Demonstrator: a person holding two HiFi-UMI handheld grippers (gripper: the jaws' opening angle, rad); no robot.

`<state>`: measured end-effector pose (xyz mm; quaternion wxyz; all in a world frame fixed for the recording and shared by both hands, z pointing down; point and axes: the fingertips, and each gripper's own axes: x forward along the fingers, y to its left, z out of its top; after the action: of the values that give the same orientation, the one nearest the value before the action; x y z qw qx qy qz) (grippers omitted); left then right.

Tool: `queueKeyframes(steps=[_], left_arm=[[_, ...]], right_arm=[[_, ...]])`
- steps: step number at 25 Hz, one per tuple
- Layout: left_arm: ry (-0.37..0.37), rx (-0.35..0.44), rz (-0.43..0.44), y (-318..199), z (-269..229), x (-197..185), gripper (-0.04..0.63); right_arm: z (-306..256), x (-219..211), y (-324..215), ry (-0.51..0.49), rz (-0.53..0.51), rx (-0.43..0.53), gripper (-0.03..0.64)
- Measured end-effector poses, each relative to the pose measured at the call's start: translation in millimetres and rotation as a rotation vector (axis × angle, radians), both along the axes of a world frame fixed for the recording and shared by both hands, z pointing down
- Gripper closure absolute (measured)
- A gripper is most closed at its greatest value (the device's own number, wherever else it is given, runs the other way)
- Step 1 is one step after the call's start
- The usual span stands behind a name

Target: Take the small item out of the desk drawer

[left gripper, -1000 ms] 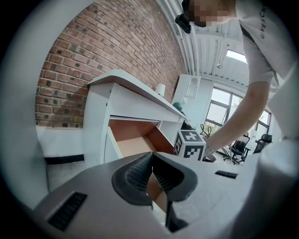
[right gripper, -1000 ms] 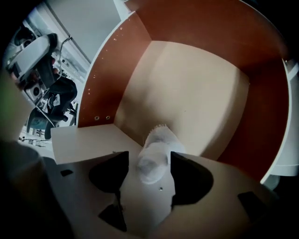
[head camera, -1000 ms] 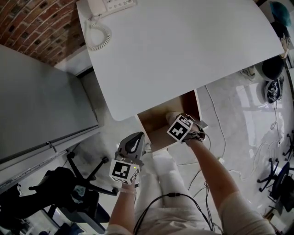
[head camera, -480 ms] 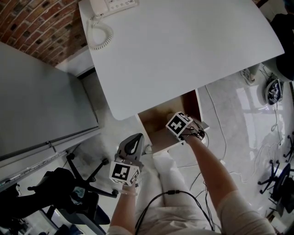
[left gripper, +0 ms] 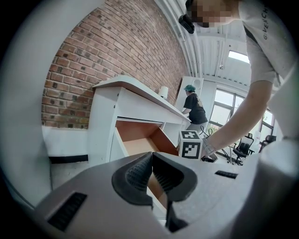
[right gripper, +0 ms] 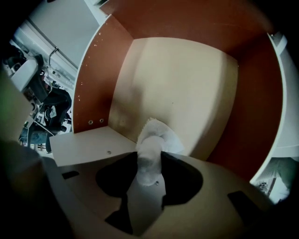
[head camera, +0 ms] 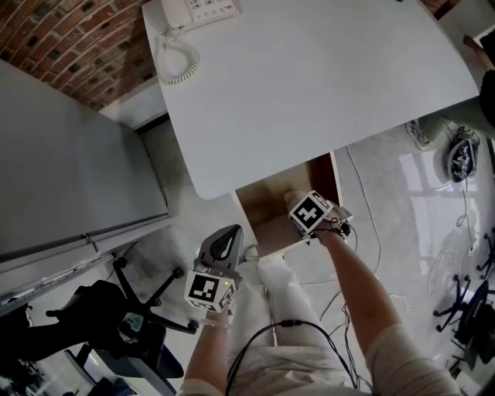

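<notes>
Down in the open drawer, the right gripper has its jaws closing on the small white item between them. It is soft and may slip out on lifting. The left gripper is idle, with its jaws together.

One white desk, one open drawer, one corded telephone, one crinkled white packet, one brick wall.

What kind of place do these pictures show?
Most likely an office. A white desk carries a corded telephone, a black swivel chair stands beside it, and cables run across the glossy floor.
</notes>
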<state>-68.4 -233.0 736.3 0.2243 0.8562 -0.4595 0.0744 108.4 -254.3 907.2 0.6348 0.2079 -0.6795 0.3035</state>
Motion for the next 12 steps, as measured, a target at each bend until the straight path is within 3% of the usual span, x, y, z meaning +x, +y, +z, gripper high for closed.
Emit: queueKeyframes(steps=[9, 12], left_arm=[[0.010, 0.004, 0.008, -5, -25, 7, 0.589], [0.014, 0.001, 0.016, -5, -35, 10, 0.589]], right_arm=[[-42, 4, -7, -0.130, 0.079, 0.134, 0.459], [-58, 9, 0, -0.168, 0.157, 0.140, 0.460]])
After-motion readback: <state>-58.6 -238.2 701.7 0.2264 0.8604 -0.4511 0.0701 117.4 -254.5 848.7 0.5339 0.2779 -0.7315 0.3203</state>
